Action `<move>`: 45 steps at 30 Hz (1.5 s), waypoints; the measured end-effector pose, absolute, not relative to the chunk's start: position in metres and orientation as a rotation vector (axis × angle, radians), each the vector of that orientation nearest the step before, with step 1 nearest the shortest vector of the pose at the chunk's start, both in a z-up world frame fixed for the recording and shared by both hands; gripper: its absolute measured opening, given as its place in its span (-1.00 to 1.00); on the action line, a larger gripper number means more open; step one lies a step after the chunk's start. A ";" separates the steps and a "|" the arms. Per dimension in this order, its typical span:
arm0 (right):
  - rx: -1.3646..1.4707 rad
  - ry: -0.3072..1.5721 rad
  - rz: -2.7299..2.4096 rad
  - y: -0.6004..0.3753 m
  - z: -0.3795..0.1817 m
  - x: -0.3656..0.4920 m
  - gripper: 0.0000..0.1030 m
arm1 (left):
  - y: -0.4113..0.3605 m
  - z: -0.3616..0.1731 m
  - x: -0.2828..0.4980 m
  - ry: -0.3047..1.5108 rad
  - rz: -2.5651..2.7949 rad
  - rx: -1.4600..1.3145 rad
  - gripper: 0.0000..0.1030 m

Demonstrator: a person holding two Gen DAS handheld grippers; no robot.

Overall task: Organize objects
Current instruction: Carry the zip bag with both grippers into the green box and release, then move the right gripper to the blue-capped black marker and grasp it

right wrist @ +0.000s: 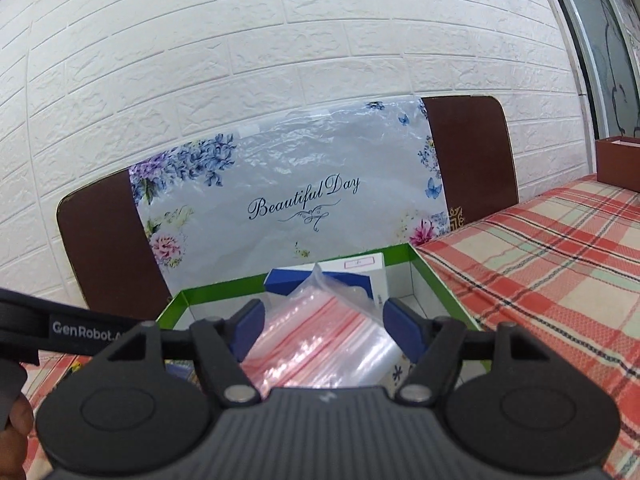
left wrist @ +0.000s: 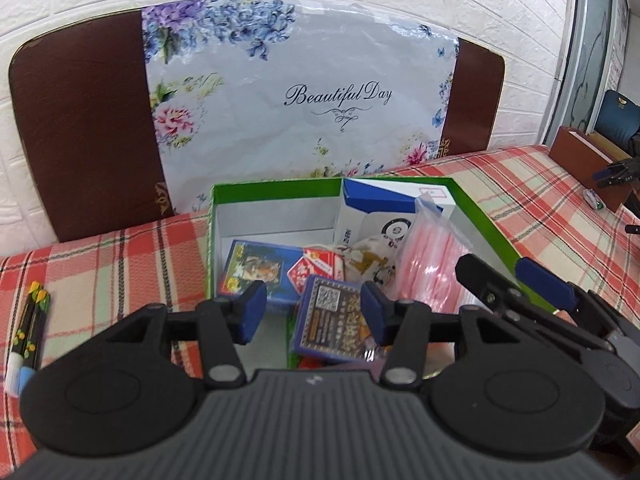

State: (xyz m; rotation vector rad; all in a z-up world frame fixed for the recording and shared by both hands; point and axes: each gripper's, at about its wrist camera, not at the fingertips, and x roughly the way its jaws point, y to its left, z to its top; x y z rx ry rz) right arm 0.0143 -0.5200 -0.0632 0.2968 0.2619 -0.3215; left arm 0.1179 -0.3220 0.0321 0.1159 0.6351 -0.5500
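Observation:
A green box point(left wrist: 280, 192) with a white inside stands open on the plaid cloth. It holds a blue-and-white carton point(left wrist: 384, 204), a blue card deck point(left wrist: 256, 272), a red deck point(left wrist: 316, 272) and a pack of clear zip bags point(left wrist: 432, 264) leaning at the right. My left gripper point(left wrist: 314, 312) is open over the box's near edge. A blue QR-code card box point(left wrist: 328, 320) lies between its fingers, with a gap at the left pad. My right gripper point(right wrist: 326, 328) is open just behind the zip bags point(right wrist: 320, 344), and its pads are not pressing them. The right gripper point(left wrist: 516, 280) also shows at the box's right rim.
Two black floral pens point(left wrist: 30, 320) lie on the cloth at the left. A brown wooden box point(left wrist: 584, 160) stands at the far right, with a small wrapped item point(left wrist: 594, 198) beside it. A brown board with a floral sheet point(left wrist: 304, 96) leans on the brick wall behind.

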 end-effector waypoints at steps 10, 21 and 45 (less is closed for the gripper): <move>0.313 0.314 -0.320 -0.505 -0.075 -0.005 0.33 | -0.297 0.016 0.102 0.685 -0.519 0.104 0.05; 0.284 0.397 -0.266 -0.459 -0.088 -0.023 0.34 | -0.263 0.007 0.070 0.674 -0.502 0.128 0.13; 0.165 0.639 0.179 -0.289 -0.106 0.068 -0.13 | -0.052 -0.053 0.074 0.628 -0.140 0.064 0.15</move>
